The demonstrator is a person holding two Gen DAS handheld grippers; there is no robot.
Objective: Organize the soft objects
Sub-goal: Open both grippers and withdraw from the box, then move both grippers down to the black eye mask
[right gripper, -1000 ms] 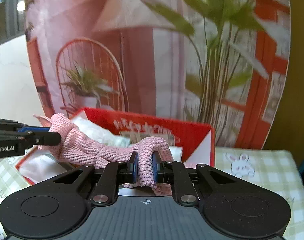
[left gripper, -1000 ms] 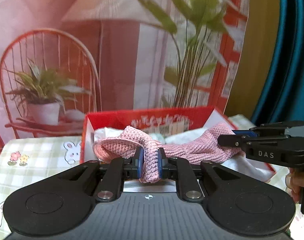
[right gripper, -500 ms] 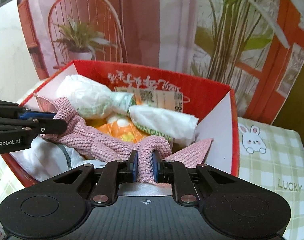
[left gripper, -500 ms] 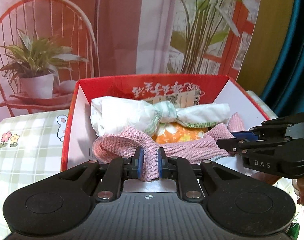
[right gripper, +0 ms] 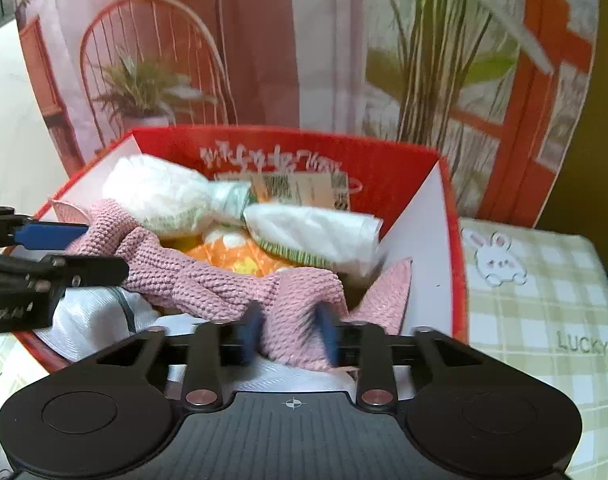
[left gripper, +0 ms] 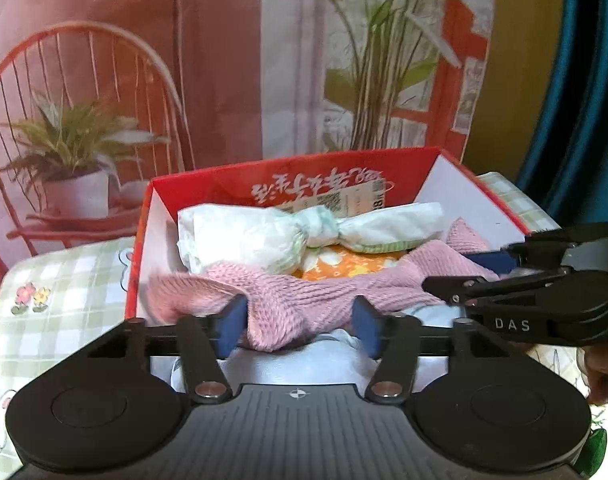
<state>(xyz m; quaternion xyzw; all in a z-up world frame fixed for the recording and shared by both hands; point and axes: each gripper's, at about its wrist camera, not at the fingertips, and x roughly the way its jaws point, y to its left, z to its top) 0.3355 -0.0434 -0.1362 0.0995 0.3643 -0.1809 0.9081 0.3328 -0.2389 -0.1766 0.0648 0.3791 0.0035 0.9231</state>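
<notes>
A pink knit cloth [left gripper: 300, 308] lies stretched across the front of the red cardboard box [left gripper: 138, 248]. It rests on a knotted white bundle [left gripper: 260, 236] and an orange flowered piece [left gripper: 344, 262]. My left gripper [left gripper: 298, 326] has its jaws opening. The blue pads [left gripper: 233, 324] stand wide of the cloth's slumped fold. My right gripper [right gripper: 290, 334] is also opening, its pads blurred, with the other end of the pink cloth [right gripper: 292, 308] between them. Each gripper shows in the other's view: the right gripper [left gripper: 460, 270] and the left gripper [right gripper: 104, 251].
The red box [right gripper: 450, 220] stands on a green checked tablecloth [right gripper: 544, 320] printed with bunnies. White fabric [right gripper: 92, 320] fills the box's front. A printed backdrop of a chair and plants rises right behind it. A teal curtain [left gripper: 584, 120] hangs at the right. A hand [left gripper: 600, 368] holds the right gripper.
Both grippers were shut on the pink cloth and brought it down over the box. Now both pairs of jaws have spread and the cloth has slumped onto the contents.
</notes>
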